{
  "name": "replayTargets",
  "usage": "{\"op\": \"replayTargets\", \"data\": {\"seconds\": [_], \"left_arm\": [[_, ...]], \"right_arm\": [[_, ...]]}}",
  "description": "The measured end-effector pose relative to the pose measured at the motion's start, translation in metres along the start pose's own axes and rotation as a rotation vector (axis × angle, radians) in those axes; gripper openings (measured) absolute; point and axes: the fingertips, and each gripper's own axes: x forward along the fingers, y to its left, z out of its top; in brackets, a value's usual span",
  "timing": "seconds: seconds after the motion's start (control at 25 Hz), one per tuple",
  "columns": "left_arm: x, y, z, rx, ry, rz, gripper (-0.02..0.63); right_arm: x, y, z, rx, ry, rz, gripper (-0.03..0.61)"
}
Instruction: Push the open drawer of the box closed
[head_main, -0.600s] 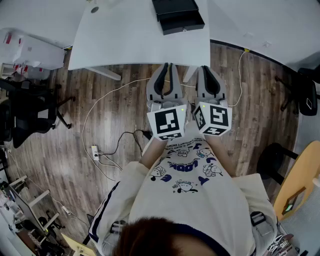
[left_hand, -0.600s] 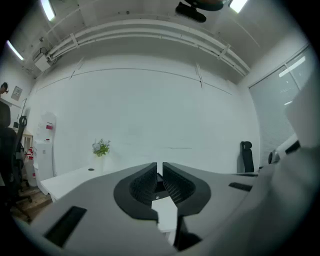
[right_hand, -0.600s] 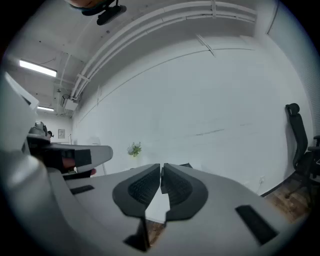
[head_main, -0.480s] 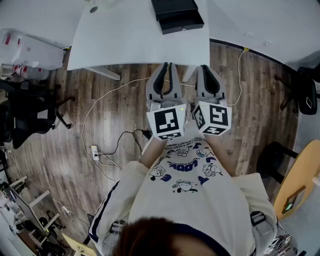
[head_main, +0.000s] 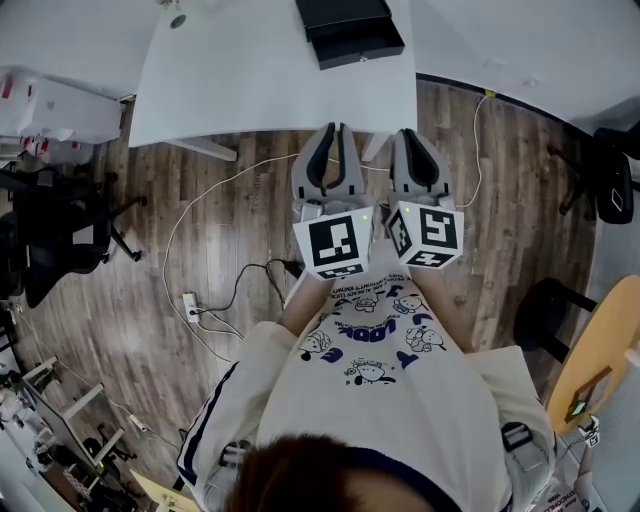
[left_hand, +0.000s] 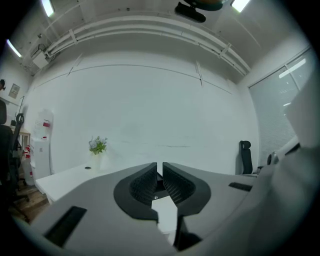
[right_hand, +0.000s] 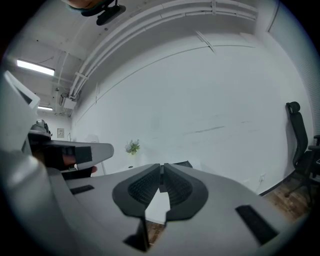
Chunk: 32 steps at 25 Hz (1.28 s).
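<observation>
The left gripper (left_hand: 159, 169) fills the lower half of this view with its grey body. Its two dark jaws stand almost together, with only a thin slit between the ribbed pads (left_hand: 142, 185) and nothing held there. Deep in the slit there is a small dark patch, too small to say what it is.

Behind the jaws a white table (left_hand: 62, 177) reaches to the left. A small green plant (left_hand: 97, 145) in a white pot stands on it, close to the plain white wall (left_hand: 150, 105).

At the far left stands a white cabinet (left_hand: 44, 142) with red marks. At the right, a dark office chair (left_hand: 244, 157) stands by the wall. Two ceiling lamps (left_hand: 48, 7) shine above.
</observation>
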Motion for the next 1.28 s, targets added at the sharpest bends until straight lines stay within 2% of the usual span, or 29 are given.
{"op": "replayTargets", "data": {"seconds": [0.72, 1.28], "left_arm": [[0.043, 0.033, -0.016, 0.022, 0.042, -0.021, 0.044], [0.102, 0.035, -0.029, 0.018, 0.083, 0.007, 0.044]], "right_arm": [[0.046, 0.0, -0.023, 0.051, 0.051, -0.039, 0.043], [0.103, -0.024, -0.026, 0.052, 0.098, 0.003, 0.043]]}}
